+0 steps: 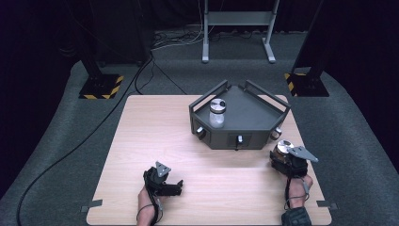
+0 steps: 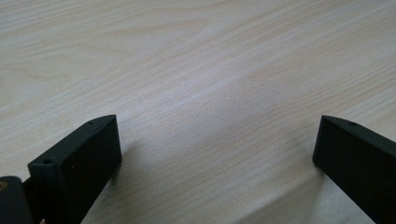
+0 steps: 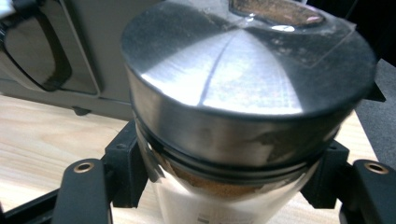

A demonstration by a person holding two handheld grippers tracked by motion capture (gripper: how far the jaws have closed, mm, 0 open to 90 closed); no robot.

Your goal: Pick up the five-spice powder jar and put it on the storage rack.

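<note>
Lower right of the high view: right gripper (image 1: 283, 151), held in a hand at the table's (image 1: 155, 141) right edge, jaws clamped on a jar (image 1: 284, 147) with a silver metal lid. Right gripper view: the same jar (image 3: 243, 93) stands large in the middle of the frame, upright, lid on; the black jaws press on the glass just under the lid from either side; brown contents show below the lid band.

Lower centre-left of the high view: left gripper (image 1: 175, 188), lying low on the table, pointing toward the right of the frame. Left gripper view: jaws stand wide apart at lower left and lower right, with bare wood grain between them.

Upper centre-right of the high view: grey tray (image 1: 256, 117) with raised rails, on the table. Second jar (image 1: 217, 112), silver lid, upright in the tray's left part. Held jar sits just beside the tray's lower right corner, outside it.
</note>
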